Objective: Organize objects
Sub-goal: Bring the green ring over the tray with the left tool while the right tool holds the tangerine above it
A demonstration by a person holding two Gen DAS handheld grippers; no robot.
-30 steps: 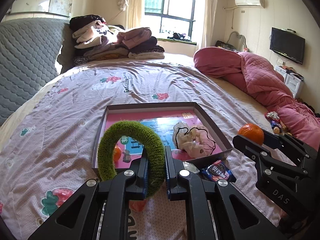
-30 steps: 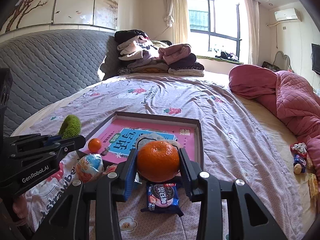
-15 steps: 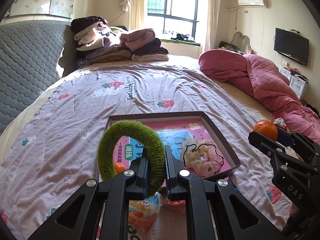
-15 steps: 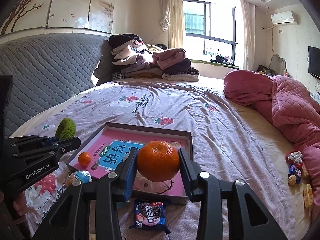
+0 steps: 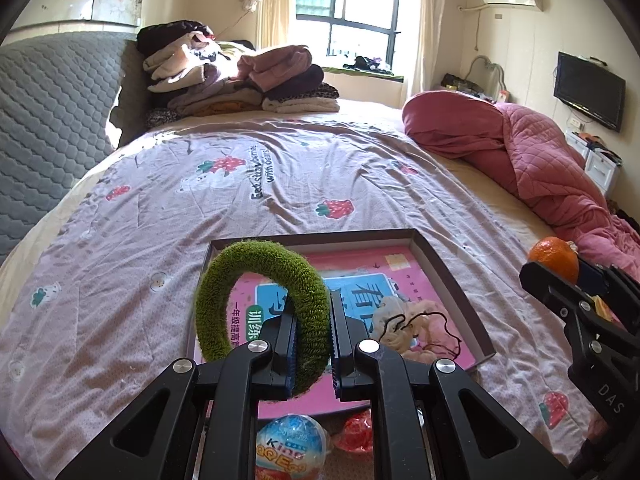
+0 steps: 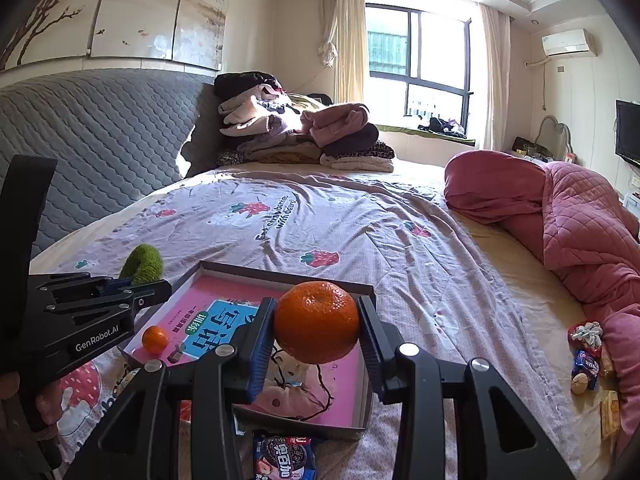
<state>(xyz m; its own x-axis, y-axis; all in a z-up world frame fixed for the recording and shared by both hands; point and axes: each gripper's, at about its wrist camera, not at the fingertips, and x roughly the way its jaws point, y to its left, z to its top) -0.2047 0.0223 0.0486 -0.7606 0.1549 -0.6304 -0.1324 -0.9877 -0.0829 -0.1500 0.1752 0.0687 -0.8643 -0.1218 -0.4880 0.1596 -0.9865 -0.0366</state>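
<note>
- While clamped between both pads at bottom centre of the left wrist view, the green fuzzy ring (image 5: 262, 300) stands upright in the left gripper (image 5: 313, 350), raised over the near left part of the box.
- Right gripper (image 6: 316, 344), lower centre of the right wrist view, is closed on the large orange (image 6: 316, 322), held above the near edge of the box.
- Kinder egg (image 5: 290, 446) and a red wrapped sweet (image 5: 356, 436) lie at bottom edge of the left view, just below the box.
- Cookie packet (image 6: 285, 458) lies on the sheet, bottom centre of the right view.
- Shallow box (image 6: 286, 276) mid-frame holds a pink book (image 6: 224, 324), a small orange (image 6: 155, 339) at its left corner, and a pale cloth item (image 5: 416, 330).
- Pink quilt (image 6: 576, 216) sits right; folded clothes (image 6: 300, 136) are upper centre, at the far end of the bed.
</note>
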